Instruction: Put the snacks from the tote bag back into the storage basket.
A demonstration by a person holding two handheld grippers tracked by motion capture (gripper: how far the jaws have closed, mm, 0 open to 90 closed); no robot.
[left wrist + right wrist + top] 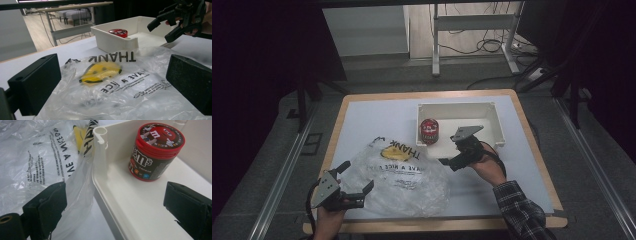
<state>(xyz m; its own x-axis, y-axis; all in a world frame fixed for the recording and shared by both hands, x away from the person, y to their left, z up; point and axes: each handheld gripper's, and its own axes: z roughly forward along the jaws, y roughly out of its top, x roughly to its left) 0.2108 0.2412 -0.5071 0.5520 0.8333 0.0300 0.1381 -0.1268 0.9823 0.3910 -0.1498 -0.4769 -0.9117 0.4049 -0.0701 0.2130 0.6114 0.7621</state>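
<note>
Wide-open right gripper (451,150) poised just short of candy tub (156,151) in white bin (497,120), best centred squarely before closing; left gripper (357,180) open over plastic bag (397,175).

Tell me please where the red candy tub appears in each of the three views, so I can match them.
High view: the red candy tub stands in the left end of the white tray, right of centre.
Left gripper view: top centre, only its red lid peeks over the tray wall.
Right gripper view: upper right, upright on the tray floor.
Shared landmark: the plastic bag touching the tray's corner.
</note>
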